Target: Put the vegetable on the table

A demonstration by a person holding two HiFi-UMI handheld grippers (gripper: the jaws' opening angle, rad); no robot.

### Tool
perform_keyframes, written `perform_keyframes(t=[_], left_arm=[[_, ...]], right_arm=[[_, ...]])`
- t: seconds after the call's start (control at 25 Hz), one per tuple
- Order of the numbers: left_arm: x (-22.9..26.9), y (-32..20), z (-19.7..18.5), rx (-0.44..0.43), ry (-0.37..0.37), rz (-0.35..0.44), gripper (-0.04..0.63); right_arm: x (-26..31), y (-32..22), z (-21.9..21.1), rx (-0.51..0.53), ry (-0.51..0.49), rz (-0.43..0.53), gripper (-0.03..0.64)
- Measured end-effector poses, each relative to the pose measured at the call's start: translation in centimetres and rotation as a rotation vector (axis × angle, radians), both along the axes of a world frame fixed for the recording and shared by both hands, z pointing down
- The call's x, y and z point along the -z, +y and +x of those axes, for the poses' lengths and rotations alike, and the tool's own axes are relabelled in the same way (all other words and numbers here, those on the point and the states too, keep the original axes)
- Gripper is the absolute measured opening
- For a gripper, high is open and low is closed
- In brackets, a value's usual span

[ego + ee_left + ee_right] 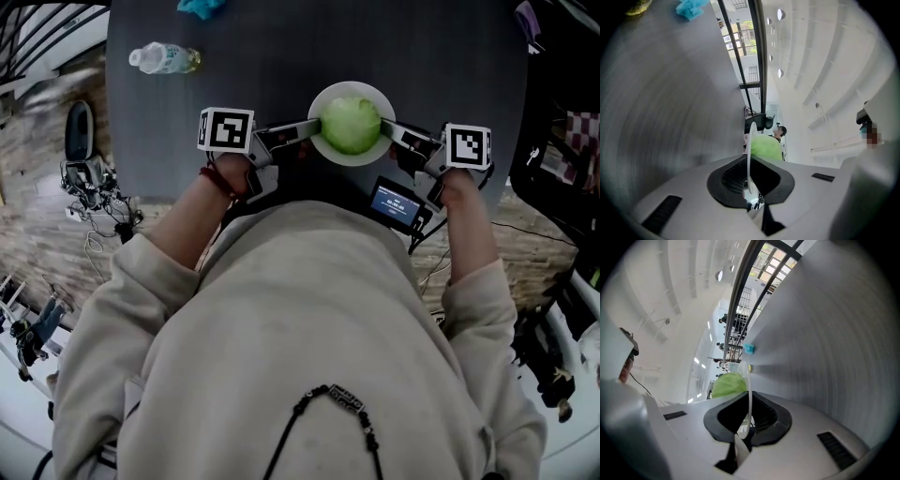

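Head view: the cabbage (351, 125) lies on a white plate (352, 89) over the near edge of the dark surface (281, 56). The left gripper (305, 131) and the right gripper (394, 134) clamp their fingers on opposite rims, likely to keep the plate level so nothing rolls.

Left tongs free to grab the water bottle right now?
Probably not: left tongs are shut on the plate rim, sharing it with the right tongs. Nothing else blocks the bottle.

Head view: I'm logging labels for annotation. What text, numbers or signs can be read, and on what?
Small screen: lit lines, too small to read.
Water bottle label: blurred, unreadable.
Left marker cube and right marker cube: square patterns, no words.
White plate, cabbage: no print.
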State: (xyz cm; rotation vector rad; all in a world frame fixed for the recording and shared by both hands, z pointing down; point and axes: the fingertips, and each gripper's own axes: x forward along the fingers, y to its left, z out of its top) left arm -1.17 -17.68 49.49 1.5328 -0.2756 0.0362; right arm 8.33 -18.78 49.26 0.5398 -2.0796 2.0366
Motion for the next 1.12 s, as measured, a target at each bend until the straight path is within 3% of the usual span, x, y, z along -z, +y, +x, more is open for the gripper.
perform_keyframes(t=[0.16, 0.28, 0.52, 1.12], left_arm=[[-1.0, 0.4, -0.1, 0.008, -0.005, -0.006, 0.017], [-1.9, 0.4, -0.1, 0.018, 0.001, -0.010, 0.017], [-3.6, 0.7, -0.3, 0.037, 0.025, -0.020, 0.017], [-6.9, 1.0, -0.5, 0.028, -0.035, -0.034, 0.017]], right_arm=[[-0.4, 0.2, -0.8, -0.003, -0.056, 0.001, 0.031], [-2.2, 0.4, 0.0, -0.003, 0.013, -0.020, 0.031], [-3.8, 0.7, -0.1, 0.016, 0.041, -0.033, 0.031], [-7.6, 1.2, 0.1, 0.003, 0.040, -0.082, 0.031]])
